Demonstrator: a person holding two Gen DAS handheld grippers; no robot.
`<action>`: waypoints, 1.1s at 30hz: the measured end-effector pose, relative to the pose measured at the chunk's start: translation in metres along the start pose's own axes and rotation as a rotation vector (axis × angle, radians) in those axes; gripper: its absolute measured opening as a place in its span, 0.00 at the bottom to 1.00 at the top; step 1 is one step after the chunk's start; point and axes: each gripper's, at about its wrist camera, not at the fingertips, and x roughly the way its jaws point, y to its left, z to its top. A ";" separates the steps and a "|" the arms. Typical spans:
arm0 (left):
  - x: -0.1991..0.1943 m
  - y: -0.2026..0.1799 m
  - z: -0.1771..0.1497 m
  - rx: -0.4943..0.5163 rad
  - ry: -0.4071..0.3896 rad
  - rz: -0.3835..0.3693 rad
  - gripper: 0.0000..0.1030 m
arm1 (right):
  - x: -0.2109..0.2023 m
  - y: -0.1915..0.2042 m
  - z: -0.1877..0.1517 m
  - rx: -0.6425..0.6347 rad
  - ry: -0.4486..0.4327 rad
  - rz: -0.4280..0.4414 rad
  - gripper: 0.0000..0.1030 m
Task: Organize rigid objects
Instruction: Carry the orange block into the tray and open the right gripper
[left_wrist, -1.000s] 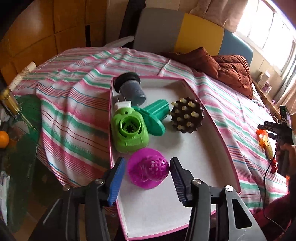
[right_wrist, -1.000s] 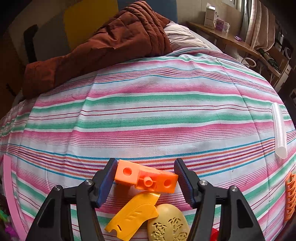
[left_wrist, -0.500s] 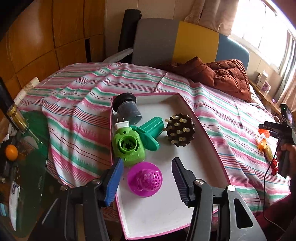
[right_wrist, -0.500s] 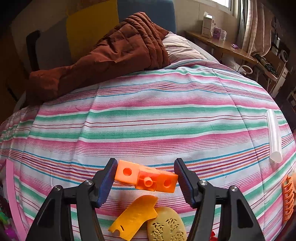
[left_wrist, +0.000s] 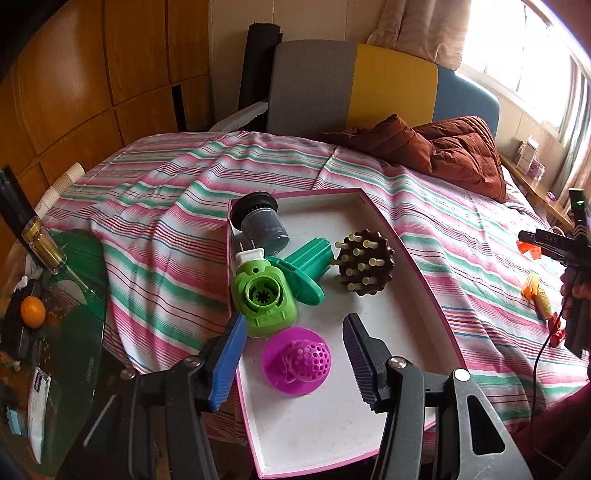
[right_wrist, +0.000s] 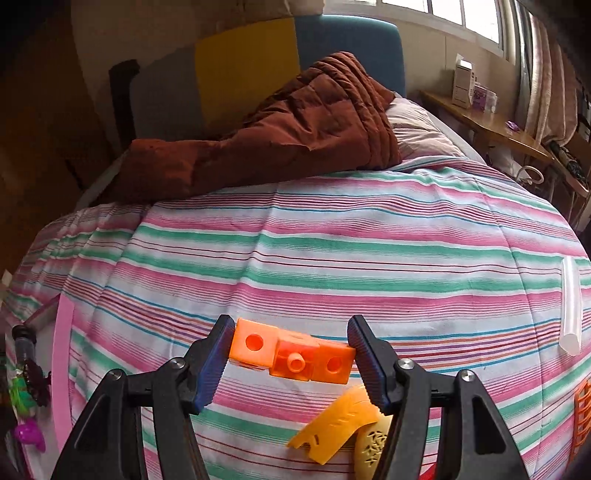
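A pink-rimmed white tray (left_wrist: 402, 236) lies on the striped bed. In it are a magenta perforated dome (left_wrist: 297, 360), a light green plug-in device (left_wrist: 264, 297), a teal piece (left_wrist: 306, 267), a dark spiked ball (left_wrist: 364, 262) and a grey cylinder (left_wrist: 260, 219). My left gripper (left_wrist: 291, 363) is open and empty, raised above the magenta dome. My right gripper (right_wrist: 291, 360) is shut on a row of orange blocks (right_wrist: 291, 356) and holds it above the bedspread; it also shows in the left wrist view (left_wrist: 530, 245).
A yellow-orange curved piece (right_wrist: 336, 428) and a yellow oval piece (right_wrist: 371, 448) lie under the right gripper. A clear tube (right_wrist: 570, 306) and an orange grid piece (right_wrist: 581, 417) lie at right. A brown quilt (right_wrist: 280, 144) lies at the bed's far side. A glass side table (left_wrist: 55, 332) stands left.
My left gripper has risen and drawn back from the magenta dome, still open. My right gripper has lifted the orange blocks higher and turned toward the tray.
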 end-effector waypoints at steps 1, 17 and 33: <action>0.000 0.001 0.000 -0.001 0.000 0.000 0.54 | -0.002 0.005 -0.001 -0.014 -0.002 0.013 0.62; 0.000 0.025 -0.002 -0.071 -0.018 -0.010 0.54 | -0.094 0.203 -0.056 -0.498 -0.013 0.432 0.62; 0.004 0.056 -0.012 -0.156 -0.005 -0.013 0.54 | 0.012 0.324 -0.106 -0.672 0.228 0.341 0.62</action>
